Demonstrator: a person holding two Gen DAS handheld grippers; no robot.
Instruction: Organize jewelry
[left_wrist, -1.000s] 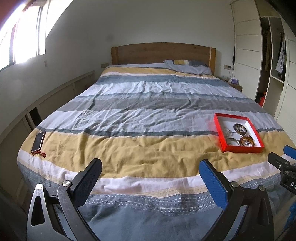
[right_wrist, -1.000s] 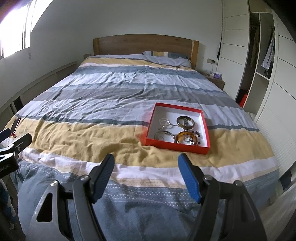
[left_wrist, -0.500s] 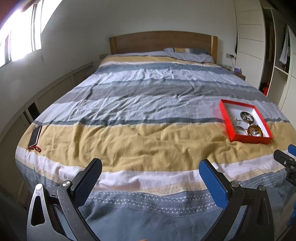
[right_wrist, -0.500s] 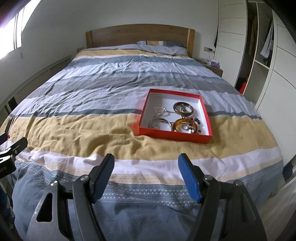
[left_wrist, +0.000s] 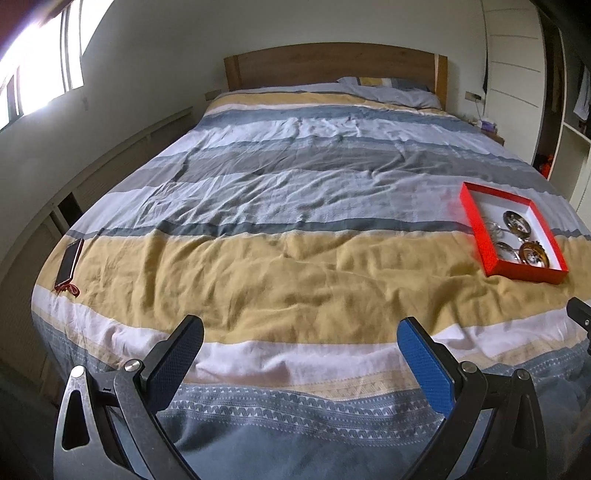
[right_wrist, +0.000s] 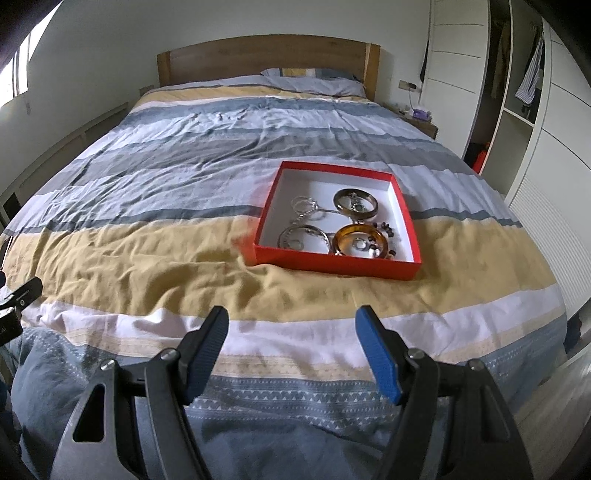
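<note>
While both grippers hang over the foot of the bed (right_wrist: 155, 177), its striped cover fills each view, headboard at 12 o'clock. On the yellow stripe, at about 1 o'clock from the right gripper (right_wrist: 291, 347) and 2 o'clock from the left gripper (left_wrist: 299, 350), sits the red box (right_wrist: 334, 264), open-topped and white inside. Within it lie the jewelry pieces: a dark bangle (right_wrist: 373, 208) at the box's 1 o'clock, an amber bangle (right_wrist: 341, 236) at 5 o'clock, a silver bangle (right_wrist: 286, 234) at 7 o'clock, thin silver rings (right_wrist: 303, 204) at 10 o'clock, and small dark beads (right_wrist: 386, 226) at 4 o'clock. A phone (left_wrist: 69, 263) rests at the left view's 9 o'clock edge. Both tongs stand wide apart, holding nothing. The scene fits either pieces awaiting sorting in the box or pieces already gathered there; no step is settled.
</note>
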